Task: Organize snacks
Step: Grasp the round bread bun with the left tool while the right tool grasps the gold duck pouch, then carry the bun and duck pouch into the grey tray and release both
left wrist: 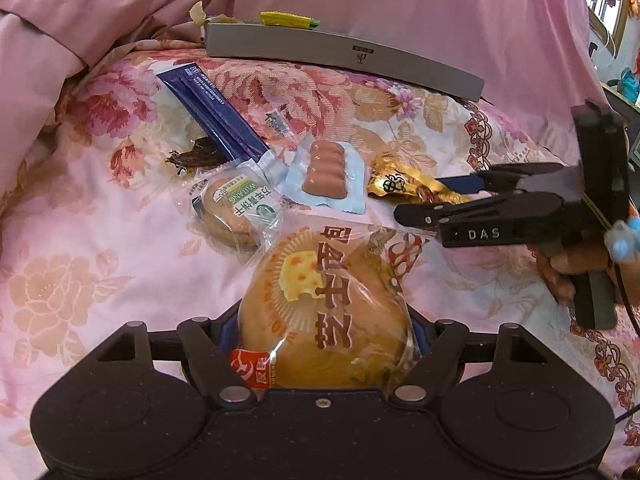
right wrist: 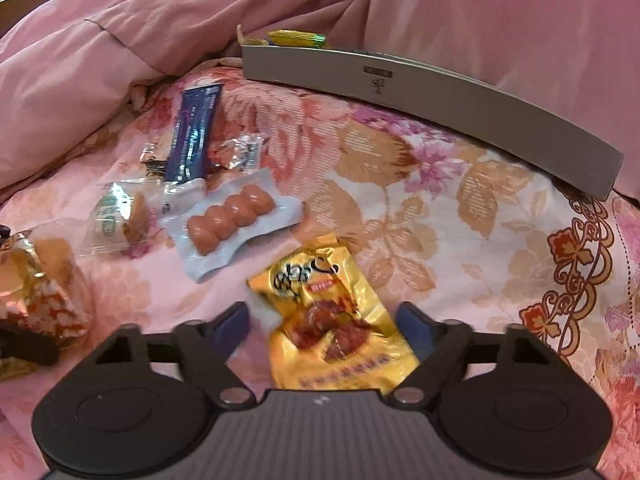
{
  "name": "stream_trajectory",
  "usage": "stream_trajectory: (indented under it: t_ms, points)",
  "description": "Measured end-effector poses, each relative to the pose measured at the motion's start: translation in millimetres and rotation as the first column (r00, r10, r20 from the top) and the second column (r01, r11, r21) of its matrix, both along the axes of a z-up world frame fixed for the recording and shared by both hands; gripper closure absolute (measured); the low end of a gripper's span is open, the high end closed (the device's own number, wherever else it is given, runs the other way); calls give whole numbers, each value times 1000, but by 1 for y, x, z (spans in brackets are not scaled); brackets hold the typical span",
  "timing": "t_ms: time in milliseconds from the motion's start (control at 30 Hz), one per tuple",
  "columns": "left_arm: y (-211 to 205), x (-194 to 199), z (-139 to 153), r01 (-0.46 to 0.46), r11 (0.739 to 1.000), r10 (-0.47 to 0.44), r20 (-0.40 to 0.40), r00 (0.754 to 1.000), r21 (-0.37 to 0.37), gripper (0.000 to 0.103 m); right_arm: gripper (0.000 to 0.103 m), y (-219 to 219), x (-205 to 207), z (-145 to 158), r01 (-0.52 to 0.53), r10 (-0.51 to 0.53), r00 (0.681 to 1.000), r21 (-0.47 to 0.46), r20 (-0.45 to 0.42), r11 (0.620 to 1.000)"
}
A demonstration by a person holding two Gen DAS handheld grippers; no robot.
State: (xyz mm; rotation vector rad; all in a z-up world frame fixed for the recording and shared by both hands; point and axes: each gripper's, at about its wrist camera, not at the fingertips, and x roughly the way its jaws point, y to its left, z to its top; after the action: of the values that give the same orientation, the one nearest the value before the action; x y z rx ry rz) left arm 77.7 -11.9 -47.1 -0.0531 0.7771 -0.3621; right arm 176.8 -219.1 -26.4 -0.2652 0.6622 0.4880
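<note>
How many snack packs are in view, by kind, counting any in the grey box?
Bun: 1
Biscuit pack: 1
Sausage pack: 1
Yellow packet: 1
Blue packet: 1
Small clear wrappers: 2
Yellow-green pack, in box: 1
Total: 8

Count from my side: one cheese bun pack [left wrist: 324, 312], one biscuit pack [left wrist: 236, 212], one sausage pack [left wrist: 325, 175], one yellow snack pouch [right wrist: 336, 320], one blue stick pack [left wrist: 212, 114], one dark dried snack [left wrist: 196, 156], one small clear sachet [left wrist: 279, 120], one grey box [left wrist: 340, 56] upper centre with one yellow-green packet [left wrist: 289, 20] inside.
</note>
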Motion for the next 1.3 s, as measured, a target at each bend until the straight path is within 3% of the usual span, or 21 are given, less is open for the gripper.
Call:
stream_trajectory:
  t_ms: [200,367,600,700,833,1000,1300]
  points:
    - [0,1,1,-6,1000,6,-9,1000,5,26,42,13,-26,-1,102,-101,995,19,-9,995]
    - [-1,0,1,-7,1000,7,-12,1000,11,26,43,15,-71,-1,127,-124,990,63,-62,990]
    - [-1,-1,1,-4,1000,4,-8,1000,16,26,31,22,-94,0,91,-90,995,17,-45,996]
    - [-1,-1,0,-2,1000,2,-6,1000,19,25,22,18,-87,-2,89,-86,995,47,-57,995]
    - [-1,0,0,4,1000,-4,-5,1000,22,24,20,15,-88,-10,92,-88,995,88,-48,992]
    - [-5,-1,-1,14,999,-14,-1,1000,43,23,38,18,-98,-11,80,-77,996,115,-34,990]
    - [-3,-5,0,1,999,-1,4,1000,32,28,52,27,-111,-10,123,-120,992,111,-30,986]
